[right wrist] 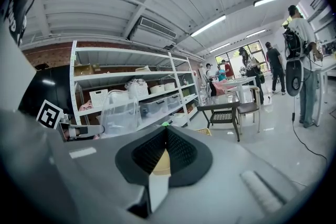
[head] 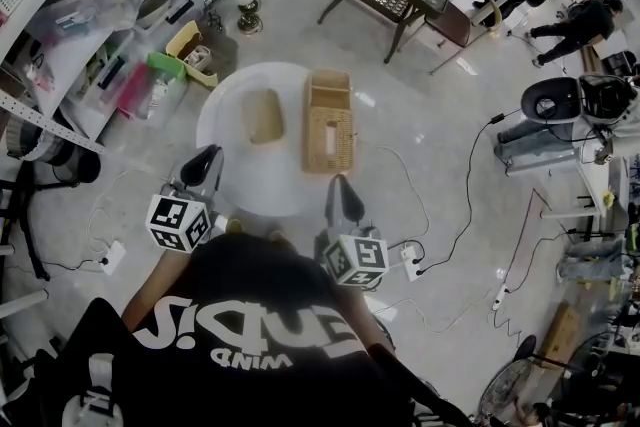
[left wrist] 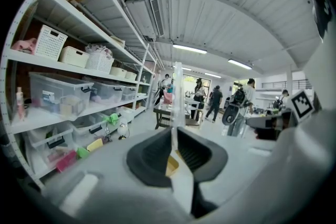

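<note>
Both gripper views look out across the room, not down, so neither shows the tabletop. Layout comes from the head view only. The person's torso (head: 250, 335) cuts off the near rim of the round white table (head: 225, 180).

Flat tan piece (head: 263, 115) sits mid-table; can't tell what it is. Woven box (head: 328, 123) is just right of it, not touching, along the table's right edge.

Left gripper (head: 207, 155): jaws pressed together, nothing between them, tip over the lower-left rim. Right gripper (head: 338, 183): jaws also together and empty, tip at the lower-right rim just below the box's near end.

Bare tabletop lies between the two tips. Shelving (head: 90, 25) crowds frame left. Cables (head: 470, 205) run over the floor at right.
</note>
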Motion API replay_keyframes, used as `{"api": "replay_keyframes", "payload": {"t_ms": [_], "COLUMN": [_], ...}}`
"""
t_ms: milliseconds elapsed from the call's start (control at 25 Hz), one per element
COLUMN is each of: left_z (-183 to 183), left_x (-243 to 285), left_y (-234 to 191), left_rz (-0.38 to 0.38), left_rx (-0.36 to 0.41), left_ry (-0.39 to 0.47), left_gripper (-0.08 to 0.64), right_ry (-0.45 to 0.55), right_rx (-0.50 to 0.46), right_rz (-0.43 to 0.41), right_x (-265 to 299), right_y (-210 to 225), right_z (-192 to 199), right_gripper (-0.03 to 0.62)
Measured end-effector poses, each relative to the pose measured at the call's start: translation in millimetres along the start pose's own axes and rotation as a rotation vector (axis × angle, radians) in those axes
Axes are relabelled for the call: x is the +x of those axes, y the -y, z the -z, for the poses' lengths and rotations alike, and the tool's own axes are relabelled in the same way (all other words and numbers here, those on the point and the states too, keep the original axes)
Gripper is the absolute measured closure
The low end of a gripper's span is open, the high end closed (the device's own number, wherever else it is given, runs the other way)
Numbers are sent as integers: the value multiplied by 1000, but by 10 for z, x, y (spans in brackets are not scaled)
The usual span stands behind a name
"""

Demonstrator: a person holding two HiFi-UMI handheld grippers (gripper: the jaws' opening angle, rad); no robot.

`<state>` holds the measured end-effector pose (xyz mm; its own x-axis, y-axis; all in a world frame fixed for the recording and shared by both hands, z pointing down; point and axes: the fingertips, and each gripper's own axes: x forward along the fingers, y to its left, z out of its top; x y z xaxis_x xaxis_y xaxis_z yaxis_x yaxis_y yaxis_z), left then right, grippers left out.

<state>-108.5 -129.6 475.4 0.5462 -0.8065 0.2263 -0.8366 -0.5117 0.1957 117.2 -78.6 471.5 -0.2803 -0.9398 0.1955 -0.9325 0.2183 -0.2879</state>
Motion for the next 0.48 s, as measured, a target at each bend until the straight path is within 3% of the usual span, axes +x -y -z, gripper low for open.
{"api": "replay_keyframes", "payload": {"t_ms": [480], "left_z": [37], "left_x": [68], "left_y": [-63], "left_rz": [2], "left_rx": [-20], "left_ry": [-8], "left_gripper": [525], "right_ry": [-8], "right_rx": [11], "right_rz": [2], "right_x": [91], "right_y": [20], "right_z": [29], "right_gripper": [593]}}
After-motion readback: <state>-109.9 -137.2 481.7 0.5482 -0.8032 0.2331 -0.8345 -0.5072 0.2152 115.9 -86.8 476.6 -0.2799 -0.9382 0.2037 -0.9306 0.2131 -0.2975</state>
